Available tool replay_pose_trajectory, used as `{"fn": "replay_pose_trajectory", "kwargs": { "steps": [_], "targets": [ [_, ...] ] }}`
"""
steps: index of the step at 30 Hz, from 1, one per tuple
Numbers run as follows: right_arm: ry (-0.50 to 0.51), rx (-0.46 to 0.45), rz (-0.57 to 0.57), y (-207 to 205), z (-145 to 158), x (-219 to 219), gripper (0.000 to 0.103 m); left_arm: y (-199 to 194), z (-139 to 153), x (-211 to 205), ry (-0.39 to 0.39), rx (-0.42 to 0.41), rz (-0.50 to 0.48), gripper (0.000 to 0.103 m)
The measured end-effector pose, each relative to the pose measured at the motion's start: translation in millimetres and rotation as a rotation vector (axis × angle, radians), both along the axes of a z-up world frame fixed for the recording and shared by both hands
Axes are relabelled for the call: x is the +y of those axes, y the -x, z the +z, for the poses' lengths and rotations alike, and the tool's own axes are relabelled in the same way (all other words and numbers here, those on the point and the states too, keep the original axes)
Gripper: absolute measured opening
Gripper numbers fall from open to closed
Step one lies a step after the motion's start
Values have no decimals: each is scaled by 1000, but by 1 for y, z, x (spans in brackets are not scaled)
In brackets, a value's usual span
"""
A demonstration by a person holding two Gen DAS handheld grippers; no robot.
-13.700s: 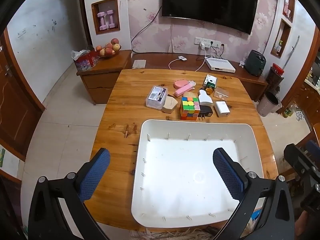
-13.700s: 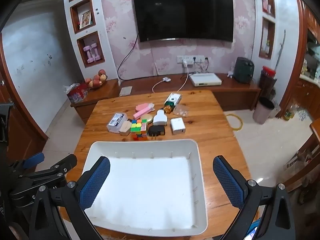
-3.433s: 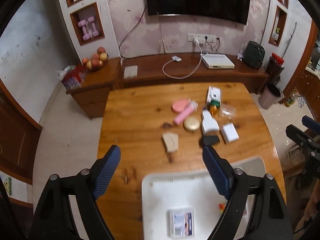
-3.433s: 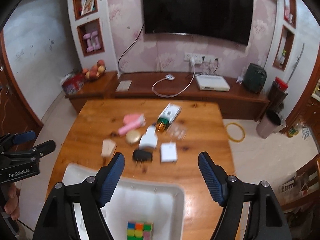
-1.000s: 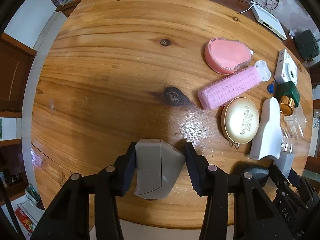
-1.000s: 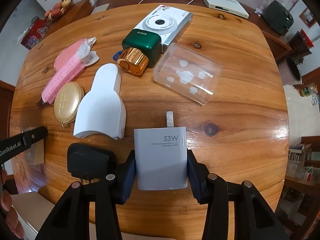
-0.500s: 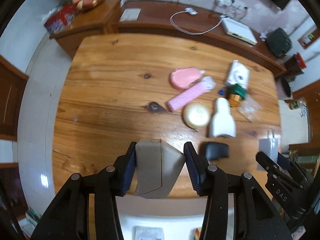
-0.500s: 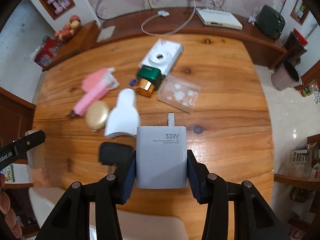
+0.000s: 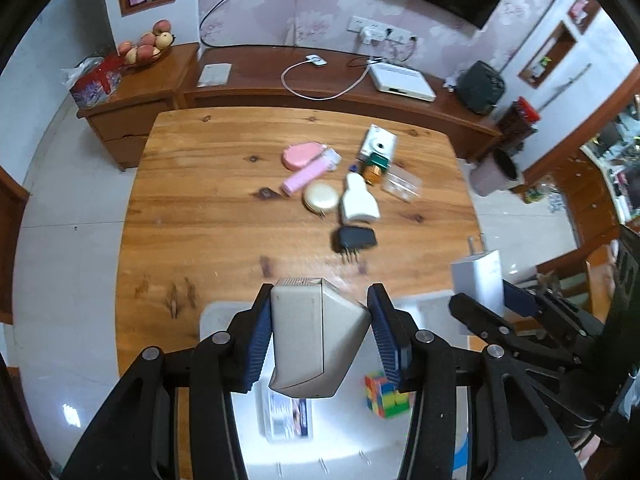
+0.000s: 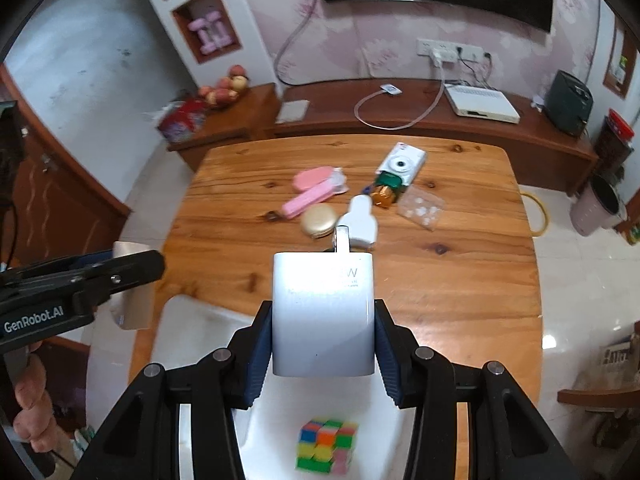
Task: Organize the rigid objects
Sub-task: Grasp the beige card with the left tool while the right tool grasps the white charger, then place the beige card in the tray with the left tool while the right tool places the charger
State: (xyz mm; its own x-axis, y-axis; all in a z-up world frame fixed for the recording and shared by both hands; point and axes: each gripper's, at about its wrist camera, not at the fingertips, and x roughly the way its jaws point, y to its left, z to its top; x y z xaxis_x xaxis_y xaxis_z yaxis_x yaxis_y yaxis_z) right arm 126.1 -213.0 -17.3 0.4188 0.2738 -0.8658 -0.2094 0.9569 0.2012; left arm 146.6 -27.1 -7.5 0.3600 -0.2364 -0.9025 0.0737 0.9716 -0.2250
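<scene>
My left gripper (image 9: 318, 338) is shut on a beige wedge-shaped block (image 9: 314, 336) and holds it above the white tray (image 9: 216, 312). My right gripper (image 10: 323, 338) is shut on a white 33W charger (image 10: 323, 312), also above the tray (image 10: 188, 332). The charger also shows in the left wrist view (image 9: 478, 280). In the tray lie a colourful puzzle cube (image 10: 325, 445) and a clear labelled box (image 9: 286, 416). On the wooden table (image 9: 208, 200) remain a black plug (image 9: 354, 239), a white bottle-shaped piece (image 9: 358, 200), a gold compact (image 9: 320, 197), a pink roller (image 9: 306, 176), a pink case (image 9: 302, 155), a white camera (image 9: 379, 144), a green bottle (image 9: 374, 166) and a clear box (image 9: 402, 186).
A long wooden sideboard (image 9: 320, 88) stands behind the table with a white router (image 9: 402, 86), a cable and a fruit bowl (image 9: 144, 46). A bin (image 9: 496, 170) stands on the floor at the right. A TV hangs on the far wall.
Both grippers have risen and pulled back from the table's objects toward the tray, each still holding its object. The tray with the cube and box has come into view below them.
</scene>
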Motion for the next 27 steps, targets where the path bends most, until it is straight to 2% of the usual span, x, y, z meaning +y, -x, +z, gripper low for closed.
{"fn": "replay_pose_trajectory", "kwargs": {
  "steps": [4,8,12,16,20,23,27],
  "targets": [
    [-27,-19,32,33,2,6,47,32,-8,4,34,-32,-17,50],
    [-26,-41,47,63,-11,13,47,57,-27,7,38,-58,-5,50],
    [34,-85,21,83,-35,20,47,70,-53,7,26,-71,19,50],
    [35,-83,8,86,-63,22,47,70,-77,6,-30,-75,47,50],
    [27,-25,4,82,-96,29,47,64,-105,8,-22,-16,56,50],
    [16,23,9,77,-117,35,47,61,-117,9,-41,-16,70,50],
    [65,22,21,75,-130,46,47,55,-127,14,-32,-18,96,50]
  ]
}}
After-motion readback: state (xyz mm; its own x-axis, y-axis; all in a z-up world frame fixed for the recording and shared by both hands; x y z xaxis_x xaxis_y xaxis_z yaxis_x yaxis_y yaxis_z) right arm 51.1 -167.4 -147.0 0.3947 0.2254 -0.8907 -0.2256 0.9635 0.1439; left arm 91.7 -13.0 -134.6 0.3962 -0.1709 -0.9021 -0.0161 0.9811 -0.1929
